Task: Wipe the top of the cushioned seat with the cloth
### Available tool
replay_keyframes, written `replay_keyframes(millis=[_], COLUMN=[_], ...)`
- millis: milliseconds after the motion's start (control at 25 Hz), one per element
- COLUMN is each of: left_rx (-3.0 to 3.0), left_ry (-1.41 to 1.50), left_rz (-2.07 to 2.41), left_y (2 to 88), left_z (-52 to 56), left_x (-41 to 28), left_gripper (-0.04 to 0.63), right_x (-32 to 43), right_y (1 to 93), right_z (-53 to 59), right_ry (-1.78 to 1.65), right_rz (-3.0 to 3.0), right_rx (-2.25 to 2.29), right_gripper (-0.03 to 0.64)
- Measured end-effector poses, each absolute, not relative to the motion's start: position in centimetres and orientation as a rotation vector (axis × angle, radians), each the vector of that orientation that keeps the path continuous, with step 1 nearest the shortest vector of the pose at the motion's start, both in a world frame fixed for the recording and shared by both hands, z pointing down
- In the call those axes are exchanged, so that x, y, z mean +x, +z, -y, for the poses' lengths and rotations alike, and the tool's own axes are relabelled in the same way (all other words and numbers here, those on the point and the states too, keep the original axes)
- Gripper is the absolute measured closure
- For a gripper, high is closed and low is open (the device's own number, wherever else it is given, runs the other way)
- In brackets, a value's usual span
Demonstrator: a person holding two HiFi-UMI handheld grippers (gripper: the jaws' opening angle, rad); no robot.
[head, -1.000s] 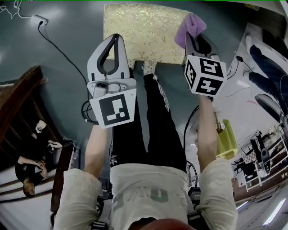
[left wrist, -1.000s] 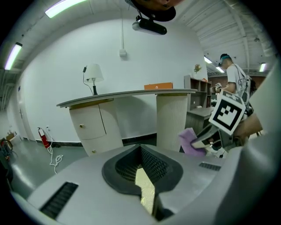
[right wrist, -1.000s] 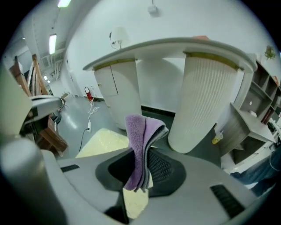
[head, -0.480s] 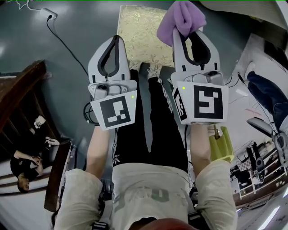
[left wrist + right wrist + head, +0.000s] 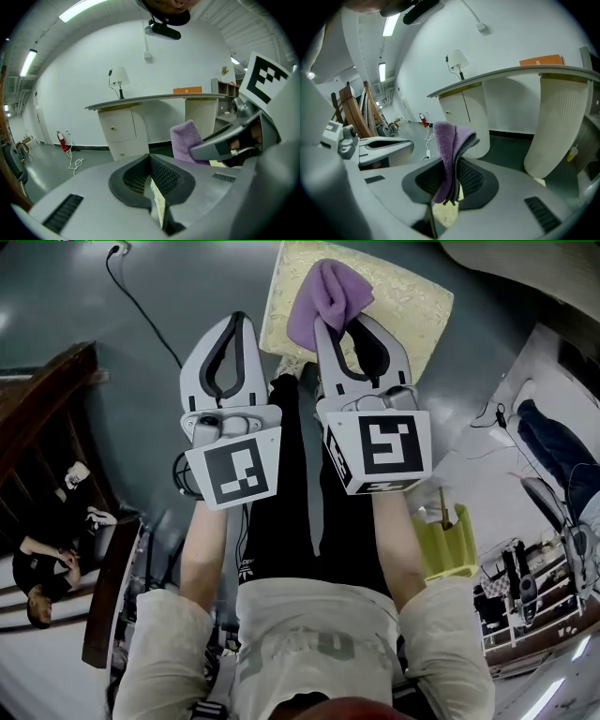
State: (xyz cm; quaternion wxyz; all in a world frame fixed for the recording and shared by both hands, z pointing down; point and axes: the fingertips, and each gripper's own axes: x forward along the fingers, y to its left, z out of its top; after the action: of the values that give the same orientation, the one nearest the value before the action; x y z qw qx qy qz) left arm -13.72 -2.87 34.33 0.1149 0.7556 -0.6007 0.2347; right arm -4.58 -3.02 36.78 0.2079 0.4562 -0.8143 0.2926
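Right gripper (image 5: pixel 339 322) clamped on folded purple cloth (image 5: pixel 328 294), above gold cushioned seat (image 5: pixel 412 306). Left gripper (image 5: pixel 241 319) closed, empty. Best approach: lower the cloth flat, press evenly, sweep in overlapping passes.

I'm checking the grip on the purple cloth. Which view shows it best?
The right gripper view: the cloth hangs pinched between the right tongs. The head view shows it bunched over the cushioned seat; the left gripper view catches only one side.
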Motion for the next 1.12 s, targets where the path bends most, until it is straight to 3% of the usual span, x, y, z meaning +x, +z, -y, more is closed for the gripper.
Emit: replay_keyframes(millis=[680, 1120], left_rx=[2.21, 2.205], left_ry=[0.677, 0.69], left_rz=[1.752, 1.743], left_y=[35.6, 36.1], left_z=[2.8, 2.0], left_x=[-14.5, -14.5], left_gripper=[0.589, 0.589], right_x=[-11.3, -12.2], right_y=[50.8, 54.0], right_z=[-5.1, -5.5], right_ry=[1.098, 1.113], right_rz=[2.141, 2.052], right_rx=[1.005, 0.941], right_gripper=[0.531, 0.531])
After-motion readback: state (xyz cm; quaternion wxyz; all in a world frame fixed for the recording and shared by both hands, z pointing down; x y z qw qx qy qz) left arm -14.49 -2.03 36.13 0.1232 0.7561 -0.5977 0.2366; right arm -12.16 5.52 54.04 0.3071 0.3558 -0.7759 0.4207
